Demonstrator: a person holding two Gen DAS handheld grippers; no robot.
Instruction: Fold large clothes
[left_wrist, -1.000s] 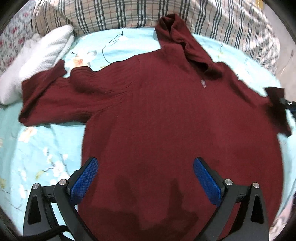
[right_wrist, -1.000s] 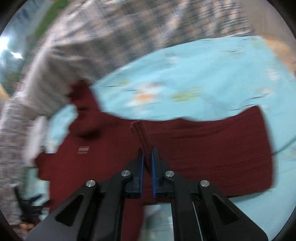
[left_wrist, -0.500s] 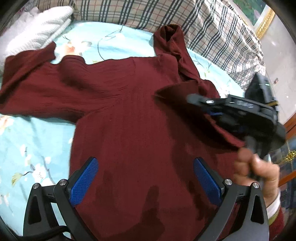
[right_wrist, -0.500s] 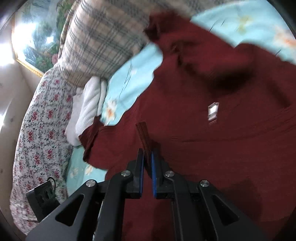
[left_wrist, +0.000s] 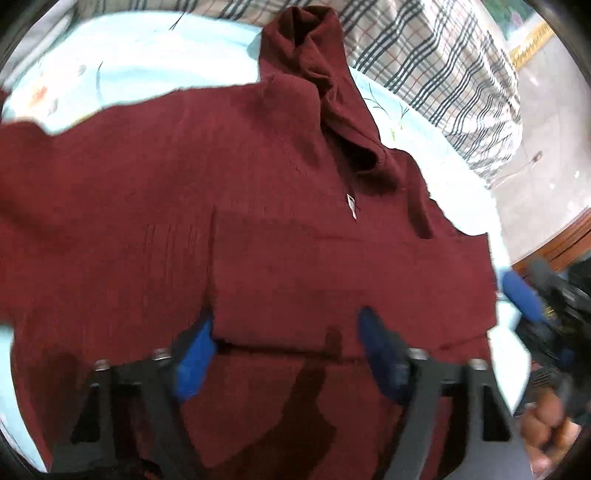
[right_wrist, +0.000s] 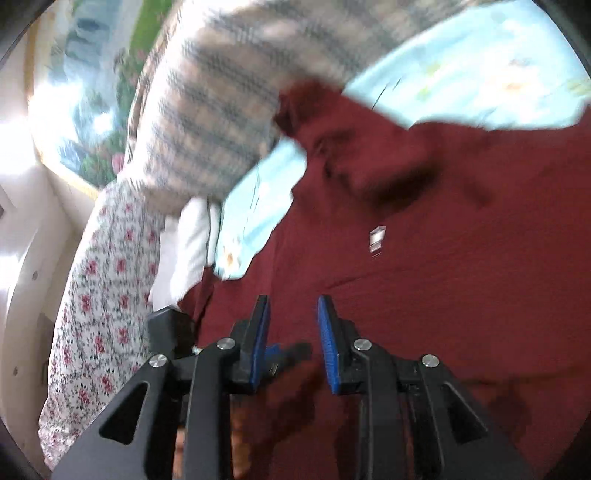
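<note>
Motion blur smears the left tool, its blue pads soft-edged over the maroon sweater, whose left sleeve and hem run off the frame. Beside the sweater's folded sleeve, the right tool is cut by the picture's edge. In the right wrist view, the plaid pillow above the sweater's collar is blurred.

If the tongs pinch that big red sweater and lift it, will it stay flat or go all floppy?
Probably floppy: the red sweater is soft knit, and its folded-over sleeve lies limp. It looks thick, so likely heavy-ish and saggy. The ribbed knit should grip well, not slip.
</note>
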